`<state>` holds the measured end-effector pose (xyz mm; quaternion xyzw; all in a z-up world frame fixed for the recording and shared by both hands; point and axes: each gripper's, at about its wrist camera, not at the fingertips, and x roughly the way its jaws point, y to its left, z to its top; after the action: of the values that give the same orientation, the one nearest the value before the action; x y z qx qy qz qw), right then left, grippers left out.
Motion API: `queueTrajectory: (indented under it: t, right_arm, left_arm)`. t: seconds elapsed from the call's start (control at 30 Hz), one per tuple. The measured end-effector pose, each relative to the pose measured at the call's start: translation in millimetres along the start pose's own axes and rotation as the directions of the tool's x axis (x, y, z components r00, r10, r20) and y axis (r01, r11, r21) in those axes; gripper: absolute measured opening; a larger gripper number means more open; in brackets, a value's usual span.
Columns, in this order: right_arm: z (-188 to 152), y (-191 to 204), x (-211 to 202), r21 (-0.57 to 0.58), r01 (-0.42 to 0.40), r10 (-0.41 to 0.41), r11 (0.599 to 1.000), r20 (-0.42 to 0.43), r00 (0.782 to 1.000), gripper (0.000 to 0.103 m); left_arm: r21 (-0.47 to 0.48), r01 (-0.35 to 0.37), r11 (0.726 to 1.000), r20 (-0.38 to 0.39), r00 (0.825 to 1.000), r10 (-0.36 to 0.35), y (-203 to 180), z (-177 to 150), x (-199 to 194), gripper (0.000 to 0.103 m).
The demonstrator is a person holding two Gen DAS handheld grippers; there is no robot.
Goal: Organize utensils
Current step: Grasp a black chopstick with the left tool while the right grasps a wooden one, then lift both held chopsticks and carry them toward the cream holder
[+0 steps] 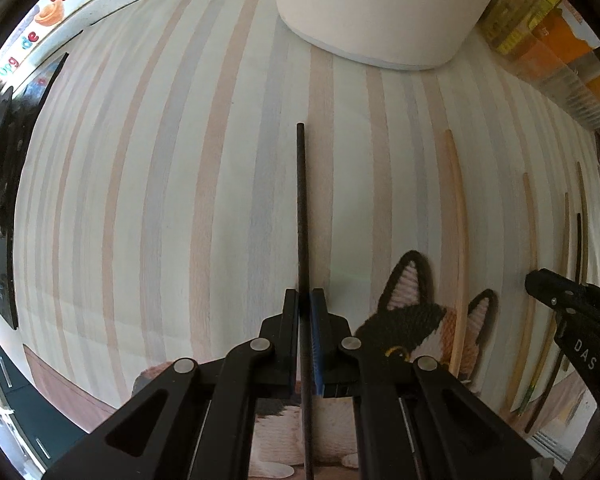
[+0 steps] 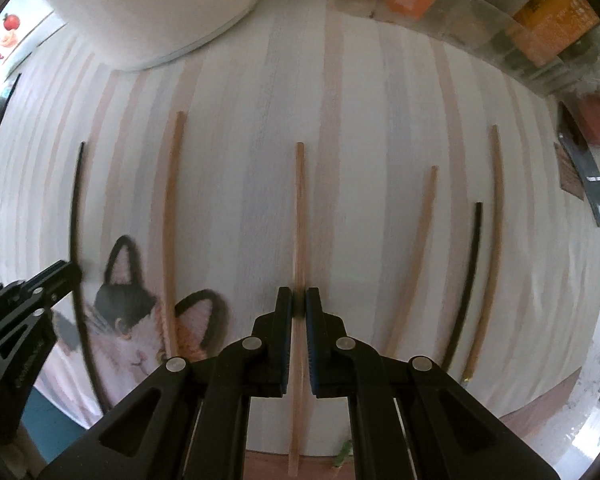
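Left claw (image 1: 305, 300): jaws drawn together on a black chopstick (image 1: 301, 200), gripped near its lower third. The stick runs straight ahead of the claw, its far end pointing toward the white container (image 1: 380, 12) beyond. In my judgement this grip leaves a long free end that can go into the container.

Right claw (image 2: 299, 300): jaws closed on a light wooden chopstick (image 2: 299, 220), again low on its length, with the shaft running ahead and a short tail behind. It appears to lie on or just above the striped cloth (image 2: 360, 120) covering the counter; which of the two cannot be confirmed.

Remaining utensils: ahead and to the right of the right claw lie two wooden sticks (image 2: 428, 220) and a second black chopstick (image 2: 470, 272), roughly parallel and apart from one another. To its left, one more wooden stick (image 2: 170, 220) crosses a cat-shaped mat (image 2: 128, 320). The parallel layout gives each stick clear room for the jaws.

Assessment: two sticks are secured, one per claw; the rest lie unsorted. The container stands ahead and to the left of the right claw.
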<state>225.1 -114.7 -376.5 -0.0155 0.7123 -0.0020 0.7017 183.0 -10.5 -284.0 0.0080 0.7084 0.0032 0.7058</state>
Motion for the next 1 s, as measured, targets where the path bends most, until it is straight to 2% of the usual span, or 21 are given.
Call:
queueTrajectory:
  t: [0.17, 0.33, 0.57, 0.67, 1.0]
  right_arm:
    - [6.3, 1.0, -0.5, -0.031, 0.012, -0.013, 0.999, -0.030, 0.999, 0.007]
    - [3.2, 1.7, 2.0, -0.036, -0.013, 0.009, 0.999, -0.105, 0.994, 0.016]
    - [-4.3, 4.0, 1.9, -0.013, -0.001, 0.000, 1.000, -0.084, 0.996, 0.015]
    - [-7.0, 4.2, 0.9, 0.000, 0.000, 0.000, 1.000, -0.060, 0.998, 0.010]
    - [1.1, 5.6, 1.5, -0.029, 0.004, -0.007, 1.000, -0.104, 0.995, 0.010]
  left_arm:
    - [0.008, 0.023, 1.000, -0.032, 0.999, -0.023, 4.8, 2.9, -2.3, 0.006]
    - [0.040, 0.029, 0.999, -0.041, 0.999, -0.027, 6.7, -0.4, -3.3, 0.006]
    - [0.025, 0.015, 1.000, -0.028, 1.000, -0.014, 3.7, 1.9, -5.2, 0.004]
    - [0.040, 0.011, 0.999, -0.029, 1.000, -0.010, 2.9, 2.2, -5.6, 0.004]
    - [0.059, 0.011, 0.998, -0.036, 0.999, -0.009, 0.9, -1.7, -3.6, 0.004]
